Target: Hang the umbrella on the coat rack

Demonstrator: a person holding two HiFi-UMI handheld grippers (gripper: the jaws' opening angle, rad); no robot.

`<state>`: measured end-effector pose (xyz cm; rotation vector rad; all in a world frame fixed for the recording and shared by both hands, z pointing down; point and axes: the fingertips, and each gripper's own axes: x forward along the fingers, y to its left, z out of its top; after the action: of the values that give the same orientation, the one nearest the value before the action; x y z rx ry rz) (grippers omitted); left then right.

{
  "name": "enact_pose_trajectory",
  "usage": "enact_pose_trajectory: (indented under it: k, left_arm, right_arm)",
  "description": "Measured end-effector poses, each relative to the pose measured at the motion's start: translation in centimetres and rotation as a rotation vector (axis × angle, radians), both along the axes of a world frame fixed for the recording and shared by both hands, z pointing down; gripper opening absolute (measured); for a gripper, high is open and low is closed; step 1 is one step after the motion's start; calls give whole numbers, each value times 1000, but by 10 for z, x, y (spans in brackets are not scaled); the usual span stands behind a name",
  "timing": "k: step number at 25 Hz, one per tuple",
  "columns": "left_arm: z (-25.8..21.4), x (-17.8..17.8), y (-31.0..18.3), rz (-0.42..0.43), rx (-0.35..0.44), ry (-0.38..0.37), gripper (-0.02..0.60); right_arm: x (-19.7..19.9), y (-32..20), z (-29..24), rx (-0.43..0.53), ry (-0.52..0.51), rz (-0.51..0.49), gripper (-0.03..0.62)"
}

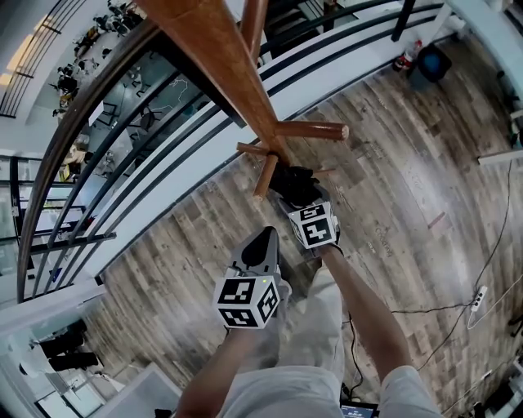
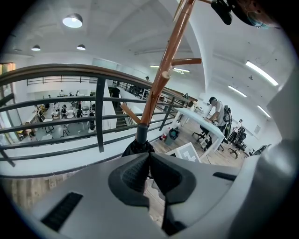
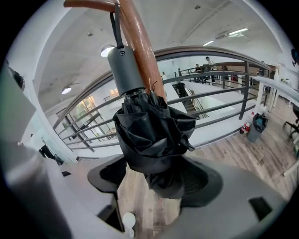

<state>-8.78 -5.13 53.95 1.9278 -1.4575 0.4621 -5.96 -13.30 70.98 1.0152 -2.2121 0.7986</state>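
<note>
A folded black umbrella (image 3: 154,135) hangs by the strap (image 3: 114,28) of its grey handle (image 3: 125,70) from a peg (image 3: 88,3) of the wooden coat rack (image 3: 140,42). My right gripper (image 3: 156,179) is open, its jaws spread wide round the umbrella's lower end; the left pad stands clear of the fabric. In the head view the right gripper (image 1: 298,196) sits just under the rack's pegs (image 1: 315,129) at the umbrella (image 1: 296,184). My left gripper (image 1: 265,238) hangs lower left, shut with nothing in it. In the left gripper view the pads (image 2: 135,172) meet below the umbrella (image 2: 138,147) and the pole (image 2: 163,70).
A dark railing with a wooden handrail (image 1: 90,114) runs right behind the rack, with an open drop beyond. Wood floor (image 1: 409,204) lies all round. A cable with a power strip (image 1: 478,298) lies at the right. A bin (image 1: 431,63) and a white desk (image 2: 205,119) stand farther off.
</note>
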Motion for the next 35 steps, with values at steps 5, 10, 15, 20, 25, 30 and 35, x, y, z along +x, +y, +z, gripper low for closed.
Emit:
enact_pose_trajectory:
  k: [5, 10, 15, 20, 25, 30, 35]
  left_arm:
    - [-3, 2, 1, 3, -3, 2, 25]
    - [-10, 5, 4, 7, 3, 7, 25]
    - [-21, 8, 5, 17, 11, 5, 25]
    - [-29, 6, 6, 18, 10, 3, 25]
    - [-39, 7, 15, 14, 12, 4, 25]
    - [-53, 9, 18, 12, 19, 10, 25]
    - [-66, 3, 23, 9, 24, 12, 25]
  right_arm:
    - [8, 4, 2, -29, 7, -12, 341]
    - [17, 17, -8, -36, -21, 4, 341]
    - [23, 26, -29, -49, -62, -1, 339]
    - [27, 31, -54, -57, -124, -5, 336]
    - [47, 38, -77, 7, -59, 39, 140]
    - [60, 50, -93, 6, -35, 43, 110]
    - [69, 57, -126, 22, -75, 89, 56]
